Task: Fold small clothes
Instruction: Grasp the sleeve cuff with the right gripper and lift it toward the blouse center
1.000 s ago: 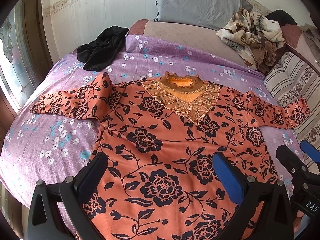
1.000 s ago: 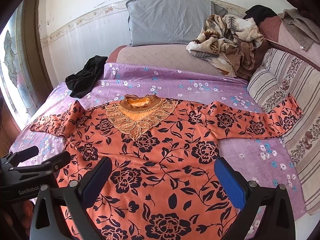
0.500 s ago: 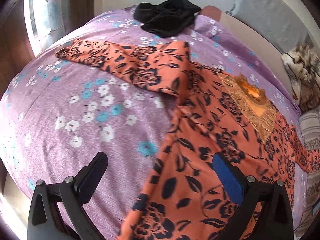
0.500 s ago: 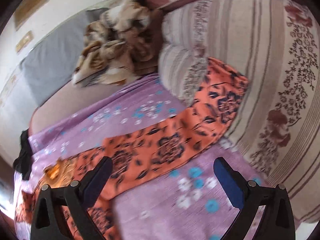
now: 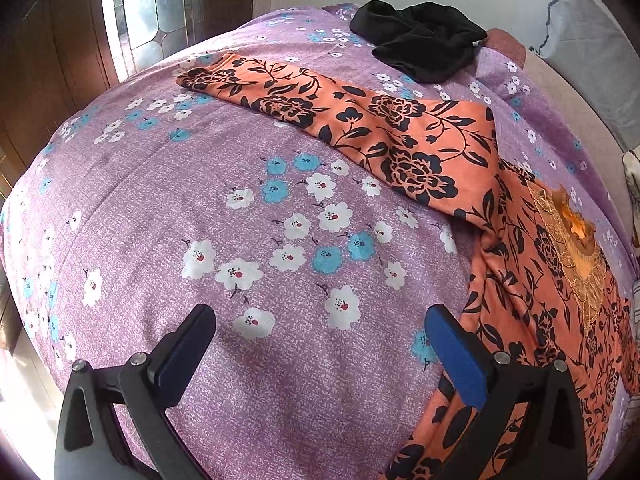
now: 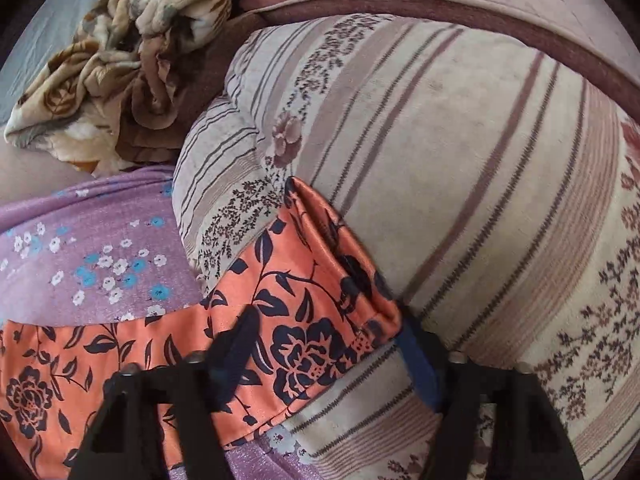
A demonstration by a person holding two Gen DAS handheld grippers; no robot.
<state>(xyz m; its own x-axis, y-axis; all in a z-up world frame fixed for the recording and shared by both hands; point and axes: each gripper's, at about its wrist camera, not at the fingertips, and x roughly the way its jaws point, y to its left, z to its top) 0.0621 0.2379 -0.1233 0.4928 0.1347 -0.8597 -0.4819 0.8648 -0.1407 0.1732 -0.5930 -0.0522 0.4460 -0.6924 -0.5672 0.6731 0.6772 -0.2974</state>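
My right tongs [image 6: 320, 354] have just been closing, and the cuff of the blouse's sleeve [image 6: 304, 304] is bunched between the two pads, so I am grasping that sleeve end. The cuff lies up against the striped cushion [image 6: 460, 160], which fills the view ahead of and to the right of these tongs. Ahead to the left sits a crumpled brown blanket [image 6: 120, 64], and the purple sheet [image 6: 80, 248] shows on the left, beyond the sleeve running back toward the blouse.

My left tongs [image 5: 320, 344] are released, pads wide apart, with only the flowered sheet [image 5: 260, 220] between them and nothing gripped. The orange blouse [image 5: 532, 280] with black flowers lies spread on the bed; its side edge passes just beside my right-hand pad [image 5: 456, 360]. Its other sleeve [image 5: 340, 120] stretches flat ahead of these tongs, from the right out to the far left. Past it lies a black garment [image 5: 424, 48], apart from the blouse. The lace collar [image 5: 576, 256] is far to the right.
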